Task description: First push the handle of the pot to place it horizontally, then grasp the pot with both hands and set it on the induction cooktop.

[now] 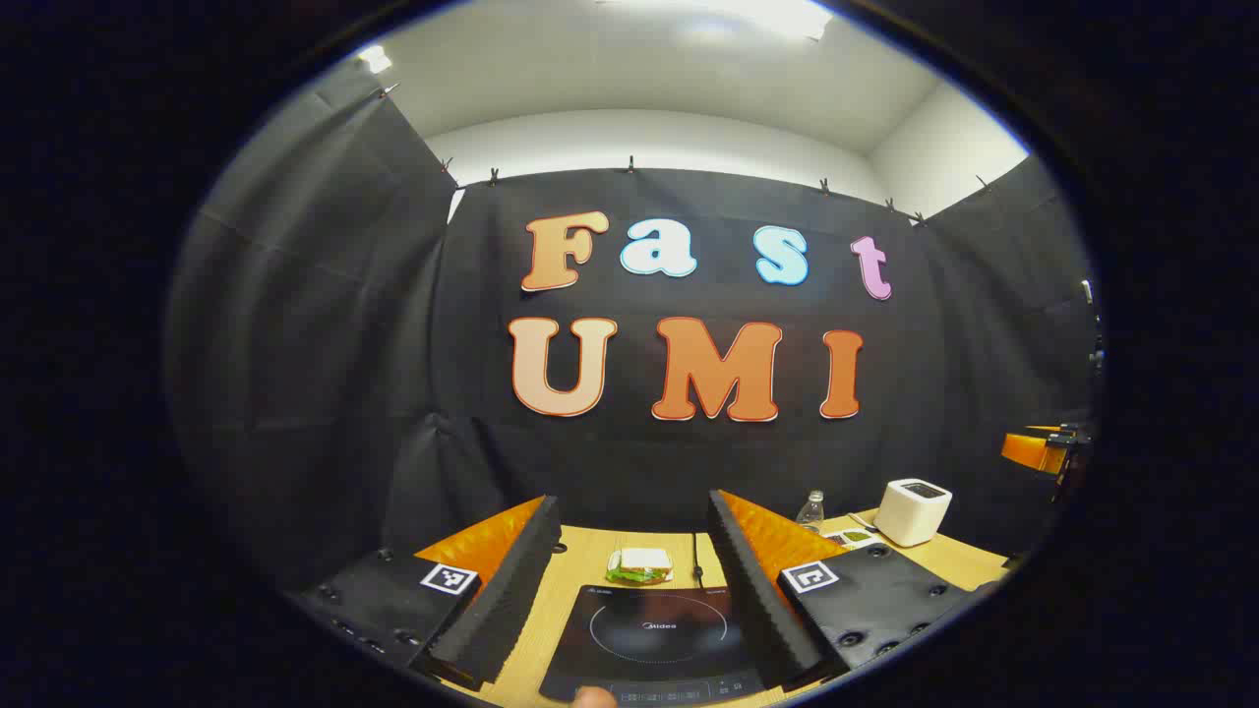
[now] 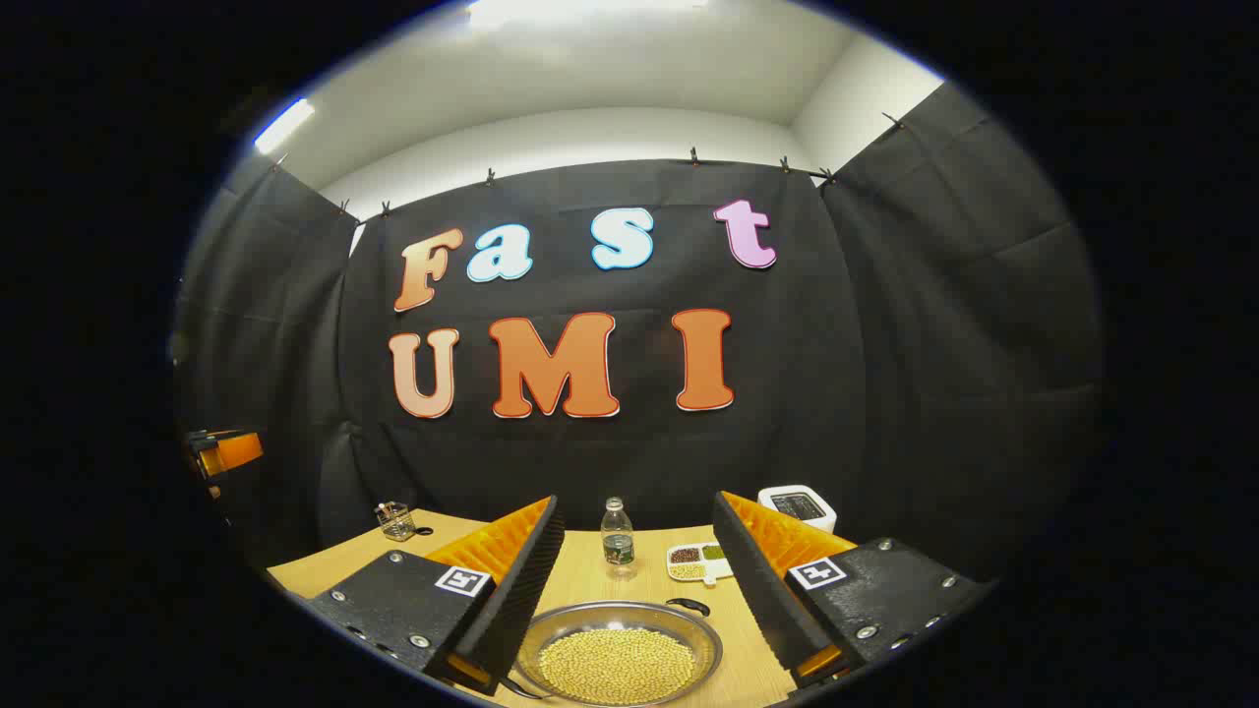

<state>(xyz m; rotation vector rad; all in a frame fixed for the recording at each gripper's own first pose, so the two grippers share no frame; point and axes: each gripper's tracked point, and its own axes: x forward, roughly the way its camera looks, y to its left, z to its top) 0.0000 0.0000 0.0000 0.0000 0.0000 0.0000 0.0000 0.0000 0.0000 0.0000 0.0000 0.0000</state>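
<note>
1. Nearest in the right gripper view, the right gripper (image 2: 629,600) stood wide apart and held nothing, its fingers framing the pot (image 2: 618,654) at six o'clock; the shallow metal pot sat on the wooden table (image 2: 325,560), full of yellow beans, untouched. A dark stub at about one o'clock off its rim was probably the handle (image 2: 689,606), though I couldn't be sure.
2. In the left gripper view, the left gripper (image 1: 629,590) was likewise spread wide and empty, aimed over the induction cooktop (image 1: 657,639) at six o'clock, likely lined up on the target.
3. Just beyond the cooktop, at twelve o'clock, lay a sandwich (image 1: 640,565).
4. Past the pot stood a water bottle (image 2: 617,536) and a compartment tray (image 2: 698,561) at one o'clock.
5. Farthest back, a white toaster-like box (image 2: 798,506) sat at two o'clock and a small glass jar (image 2: 395,521) at ten.
</note>
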